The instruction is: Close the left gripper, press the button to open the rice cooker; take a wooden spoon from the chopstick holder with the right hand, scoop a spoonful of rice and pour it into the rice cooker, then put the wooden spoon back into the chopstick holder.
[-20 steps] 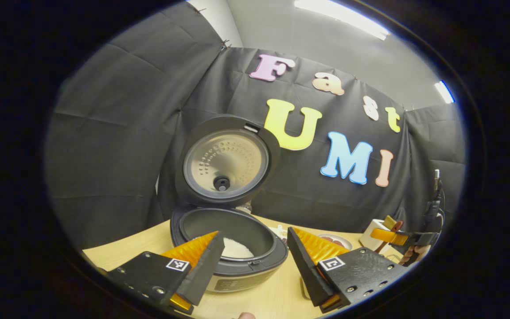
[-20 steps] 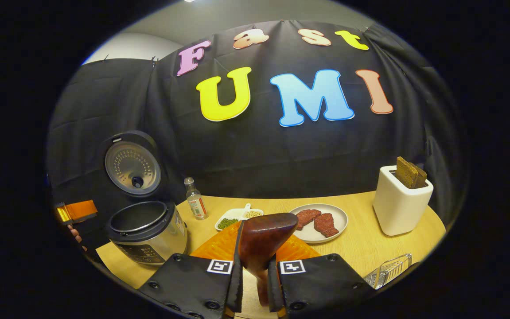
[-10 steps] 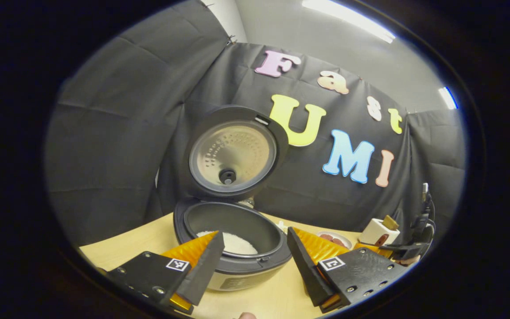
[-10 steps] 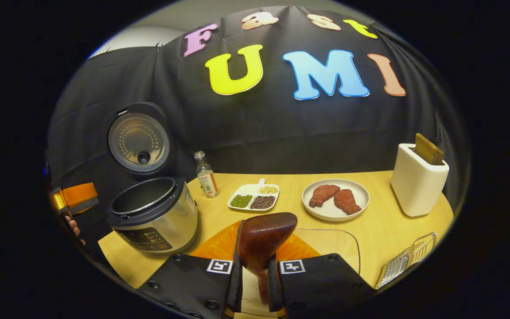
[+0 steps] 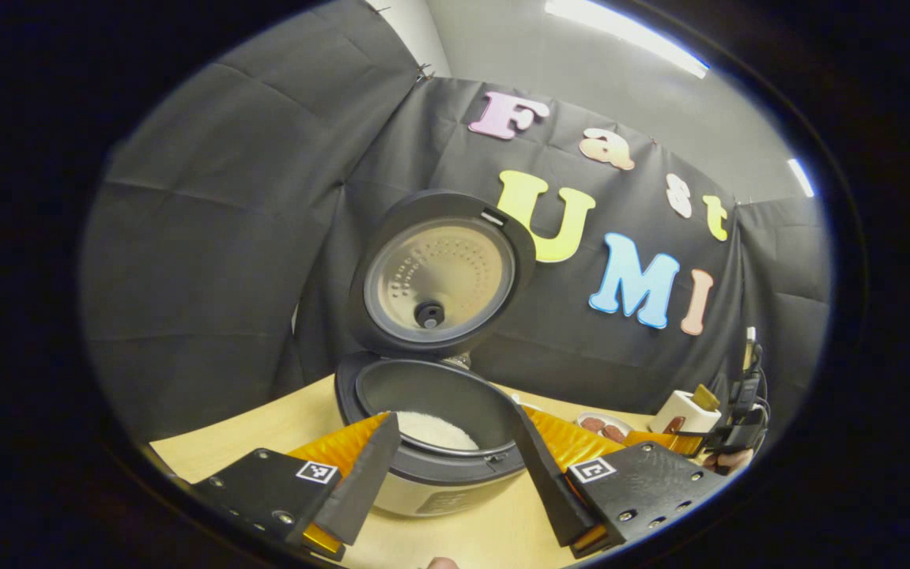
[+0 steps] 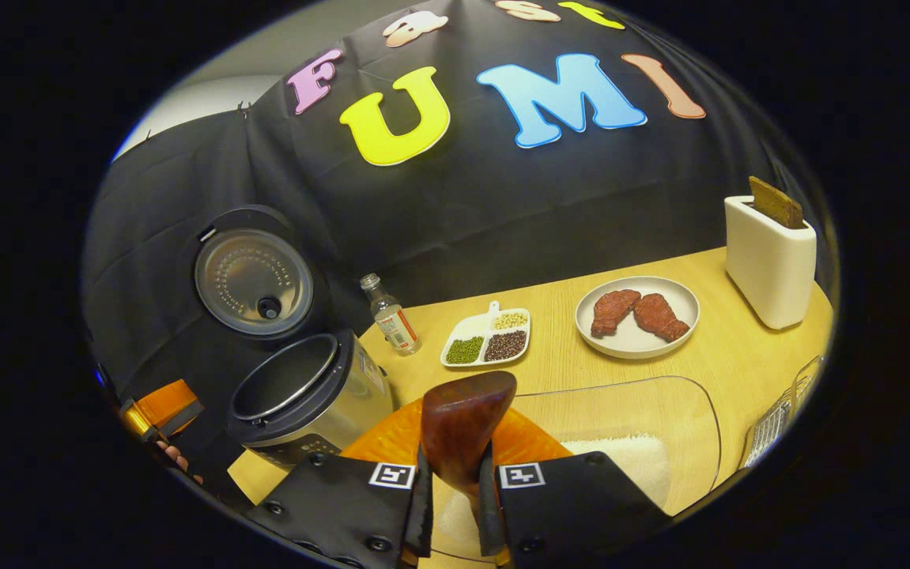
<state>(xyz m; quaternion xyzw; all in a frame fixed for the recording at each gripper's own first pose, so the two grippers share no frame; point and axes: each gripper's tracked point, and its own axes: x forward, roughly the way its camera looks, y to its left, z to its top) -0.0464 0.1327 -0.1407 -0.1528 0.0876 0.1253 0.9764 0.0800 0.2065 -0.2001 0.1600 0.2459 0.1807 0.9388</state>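
Black cloth walls the booth behind a pale wooden table [image 6: 581, 371]. At about nine o'clock in the right gripper view, the left gripper [image 6: 158, 407] shows at the edge, a hand under it. Just right of it stands the rice cooker [image 6: 304, 395], silver-sided with a dark rim, its round lid [image 6: 253, 273] raised upright; in the left gripper view white rice [image 5: 435, 431] lies in its dark pot. A small bottle [image 6: 391, 316] stands beside the cooker, then a divided dish [image 6: 490, 340] of beans, a plate [image 6: 636, 336] with two pieces of meat, and at two o'clock a white holder [image 6: 767, 249]. At six o'clock the right gripper [image 6: 455, 490] is clamped on the handle of the wooden spoon [image 6: 466, 415], whose dark reddish bowl rises above a clear tub [image 6: 660, 411] of rice. In the left gripper view the left gripper [image 5: 455, 466] stands wide apart, holding nothing, the cooker between its fingers.
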